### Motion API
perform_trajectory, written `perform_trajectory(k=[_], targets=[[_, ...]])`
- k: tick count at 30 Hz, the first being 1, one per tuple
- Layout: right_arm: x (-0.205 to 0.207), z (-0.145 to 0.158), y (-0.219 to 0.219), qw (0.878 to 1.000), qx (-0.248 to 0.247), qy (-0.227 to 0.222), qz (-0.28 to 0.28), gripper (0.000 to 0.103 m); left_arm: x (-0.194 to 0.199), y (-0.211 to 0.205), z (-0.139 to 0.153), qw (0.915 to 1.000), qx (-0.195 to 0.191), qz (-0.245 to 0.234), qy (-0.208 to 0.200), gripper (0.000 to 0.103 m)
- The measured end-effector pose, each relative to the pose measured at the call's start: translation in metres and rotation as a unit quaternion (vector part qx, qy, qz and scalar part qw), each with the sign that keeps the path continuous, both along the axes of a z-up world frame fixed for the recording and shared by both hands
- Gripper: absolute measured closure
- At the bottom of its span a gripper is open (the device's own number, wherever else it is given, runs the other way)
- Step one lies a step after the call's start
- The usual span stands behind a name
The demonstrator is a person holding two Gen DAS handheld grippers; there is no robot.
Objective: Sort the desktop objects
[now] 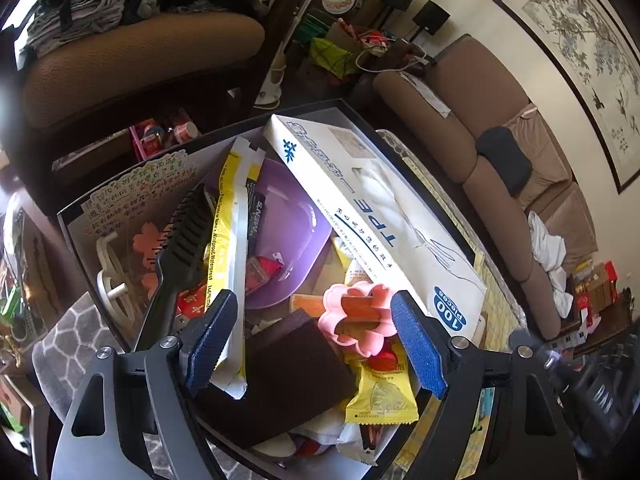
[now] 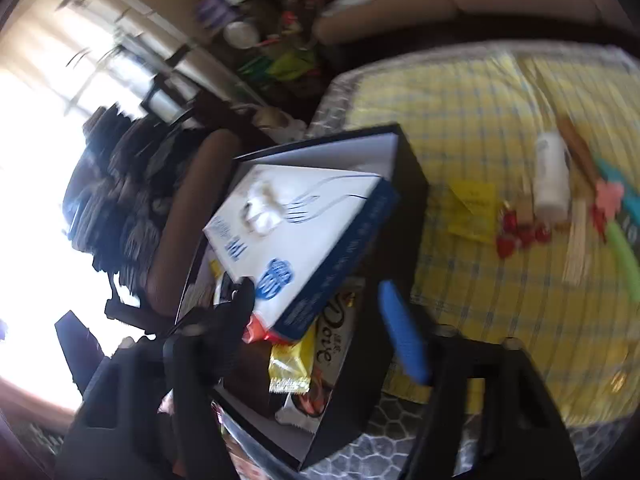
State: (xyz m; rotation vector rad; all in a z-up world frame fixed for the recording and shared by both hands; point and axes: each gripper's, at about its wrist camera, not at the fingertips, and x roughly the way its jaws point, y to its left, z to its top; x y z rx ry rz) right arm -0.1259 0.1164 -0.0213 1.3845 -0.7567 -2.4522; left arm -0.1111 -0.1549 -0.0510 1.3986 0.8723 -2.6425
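Left wrist | left hand-held gripper (image 1: pixel 316 344) spread over pink flower cutter (image 1: pixel 358 314) | right hand-held gripper (image 2: pixel 320 332) spread (blurred)

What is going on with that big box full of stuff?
Someone is sorting things with a gripper in each hand. The left gripper is open above the black box, near a pink flower-shaped cutter. The box is stuffed: a white glove carton, a purple bowl, a black hairbrush and snack packets. The right gripper is open too, near the box's edge; that view is blurry. More small things lie on the yellow checked cloth.
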Motion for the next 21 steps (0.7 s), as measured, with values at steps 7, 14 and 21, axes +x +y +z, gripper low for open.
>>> perform_trajectory(k=[7,14,21], targets=[[0.004,-0.007,-0.051,0.995,0.022,-0.042,0.087,0.100,0.001,-0.002,0.000,1.0000,-0.002,-0.001,-0.004,0.022],[0.005,-0.026,-0.053,0.999,-0.001,-0.036,0.029,0.096,0.005,-0.002,-0.003,1.0000,0.001,0.003,-0.006,0.022],[0.031,0.015,-0.018,0.999,-0.007,0.036,-0.039,0.096,0.003,0.002,-0.002,0.9999,-0.007,-0.003,-0.007,0.021]])
